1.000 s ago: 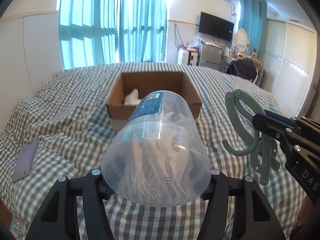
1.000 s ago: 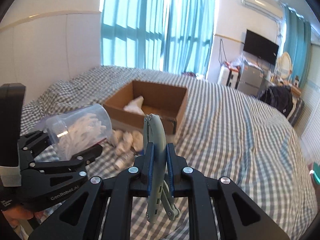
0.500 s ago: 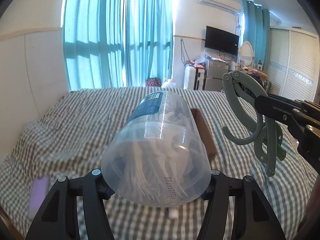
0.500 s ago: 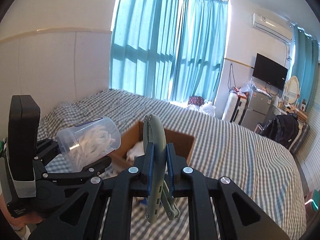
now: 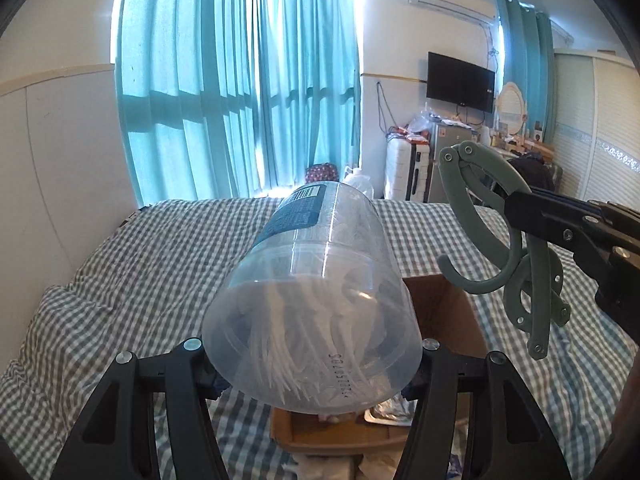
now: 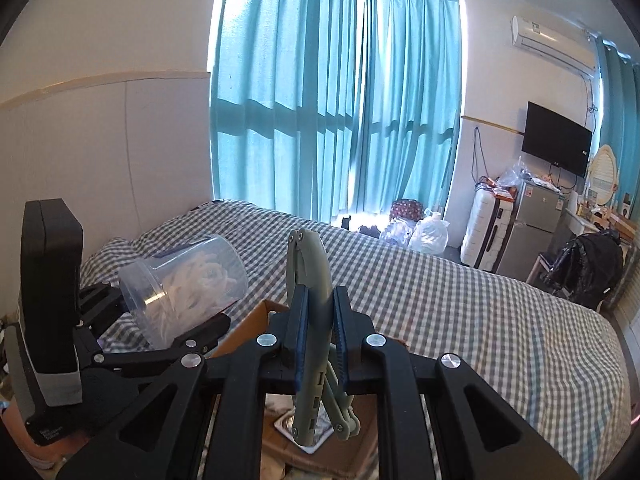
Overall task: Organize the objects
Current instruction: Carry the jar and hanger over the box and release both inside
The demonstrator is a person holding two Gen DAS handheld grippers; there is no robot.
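Left tongs (image 5: 308, 354) pinch our clear jar (image 5: 316, 300); right tongs (image 6: 320, 332) pinch the folding hanger (image 6: 310, 320). Both hang above the cardboard box (image 5: 448, 312) on the checked bed (image 6: 460, 304). Curtains (image 6: 336, 112) behind, fridge (image 6: 536, 236) far right.

I've got the clear jar (image 5: 316, 312) of white picks tilted above the cardboard box (image 5: 452, 312), grey-green folding hanger (image 5: 500, 256) alongside

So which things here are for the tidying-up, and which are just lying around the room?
For the tidying:
clear jar of white sticks, in the left tool
green folding hanger, in the right tool
cardboard box

Just lying around:
checked bedspread
TV
white suitcase
small fridge
curtains
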